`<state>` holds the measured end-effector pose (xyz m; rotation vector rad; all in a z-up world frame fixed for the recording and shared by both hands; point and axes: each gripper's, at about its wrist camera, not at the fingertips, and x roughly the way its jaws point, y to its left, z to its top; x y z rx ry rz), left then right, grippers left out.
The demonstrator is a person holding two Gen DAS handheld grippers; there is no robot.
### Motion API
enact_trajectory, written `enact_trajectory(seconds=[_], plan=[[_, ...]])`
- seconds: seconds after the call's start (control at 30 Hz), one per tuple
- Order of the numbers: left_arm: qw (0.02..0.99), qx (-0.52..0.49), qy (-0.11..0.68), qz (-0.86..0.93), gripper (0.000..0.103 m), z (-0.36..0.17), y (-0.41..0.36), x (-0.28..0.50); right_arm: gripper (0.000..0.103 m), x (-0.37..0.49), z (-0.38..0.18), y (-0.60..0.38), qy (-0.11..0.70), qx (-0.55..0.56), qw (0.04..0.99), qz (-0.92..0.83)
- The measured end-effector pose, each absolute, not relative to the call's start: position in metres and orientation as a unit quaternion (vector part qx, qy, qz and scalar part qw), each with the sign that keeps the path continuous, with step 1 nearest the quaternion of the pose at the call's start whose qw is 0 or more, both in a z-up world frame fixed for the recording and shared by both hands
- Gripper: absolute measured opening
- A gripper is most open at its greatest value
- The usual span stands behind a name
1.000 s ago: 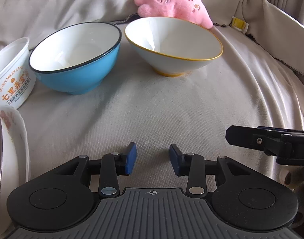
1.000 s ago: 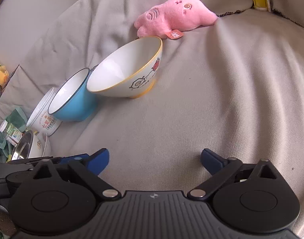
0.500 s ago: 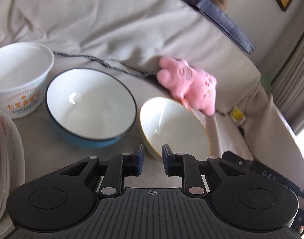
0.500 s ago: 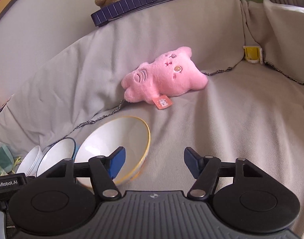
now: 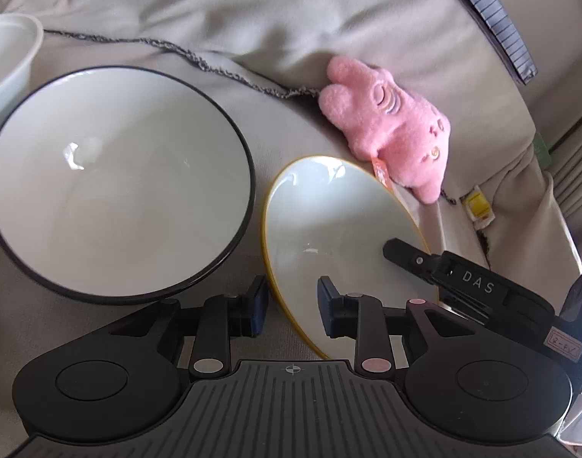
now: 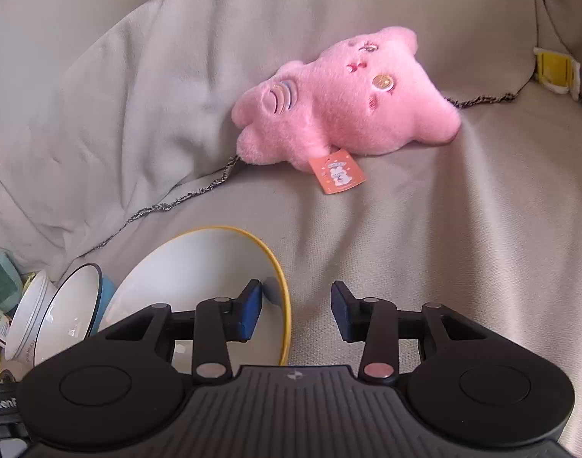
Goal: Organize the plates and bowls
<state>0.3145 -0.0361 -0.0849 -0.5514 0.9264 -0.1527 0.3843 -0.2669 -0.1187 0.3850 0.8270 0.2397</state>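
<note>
Two grippers are straddling opposite sides of the same bowl. The left gripper [image 5: 292,301] is spread apart, one finger outside the yellow-rimmed bowl [image 5: 329,229] and the other inside it, the near rim running between them; neither pad is clearly pressing on it. The right gripper [image 6: 296,315] is also spread, its left finger dipping inside the bowl [image 6: 199,278] and its right finger hanging outside over the cloth, the yellow rim passing through the gap. In the left view the right gripper [image 5: 405,253] is showing as a black arm reaching over the bowl's far right edge.

The bowl is sitting on the beige sofa cover [image 6: 424,248], tilted toward the blue bowl [image 5: 115,175], which is resting just beside it on the left, dark-rimmed and white inside. Beyond that a white tub [image 5: 8,57] is peeking in at the edge. Farther back, a pink plush [image 6: 348,110] is lying against the backrest, its orange tag [image 6: 337,173] near the yellow rim. A yellow clip [image 6: 554,70] is sitting at the far right.
</note>
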Motion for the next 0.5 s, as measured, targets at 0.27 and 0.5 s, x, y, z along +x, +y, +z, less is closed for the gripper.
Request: enact_trajectory(seconds=[0.27,0.5], plan=[[0.862,-0.213,0.454,-0.070,0.035,-0.086,-0.049,0.314,0.019,0.344,-0.107,-0.243,0.393,0.128,0.901,0.134],[0.868,-0.179,0.458,-0.068,0.034,-0.079,-0.035,0.263,0.019,0.273,-0.117,-0.223,0.390,0.126,0.902,0.133]])
